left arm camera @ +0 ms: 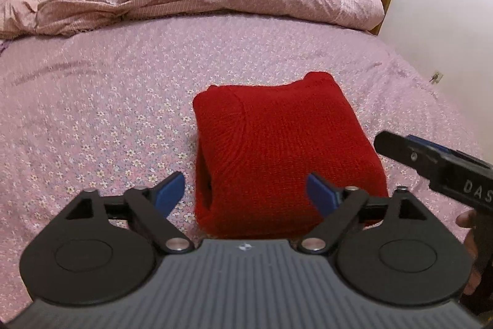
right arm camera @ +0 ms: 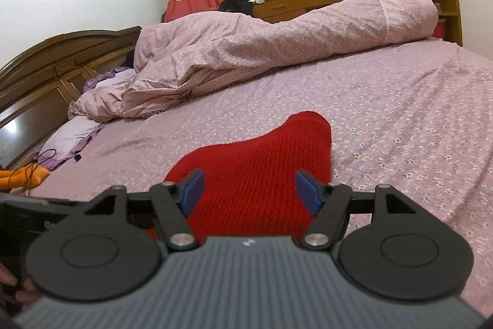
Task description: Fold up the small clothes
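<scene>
A red knitted garment (left arm camera: 283,150), thick and ribbed, lies folded into a compact, roughly square bundle on the bed (left arm camera: 107,88), which is covered with a lilac sheet printed with small white flowers. In the left wrist view the bundle sits near the middle of the mattress, just beyond the left gripper (left arm camera: 246,193); a seam curves across its top, and its near left side shows an open gap between the layers. In the right wrist view the same bundle rises to a rounded hump at its far end.

The left gripper has its blue-padded jaws spread wide and holds nothing; they hover at the near edge of the bundle, one pad over the sheet to the left, the other over the red knit. The right gripper (right arm camera: 249,192) is likewise wide open and empty, its pads poised over the near part of the garment. Whether either pad touches the fabric cannot be told. The right tool's black body also shows at the right edge of the left view, beside the bundle.

Judging by the tidy block shape, the folding of this piece looks essentially done; what may remain is pressing the loose near left side flat or setting the bundle aside. No other small clothes waiting to be folded show on the sheet. A rumpled pink floral duvet (right arm camera: 277,45) lies heaped along the far side of the bed, well apart from the garment
</scene>
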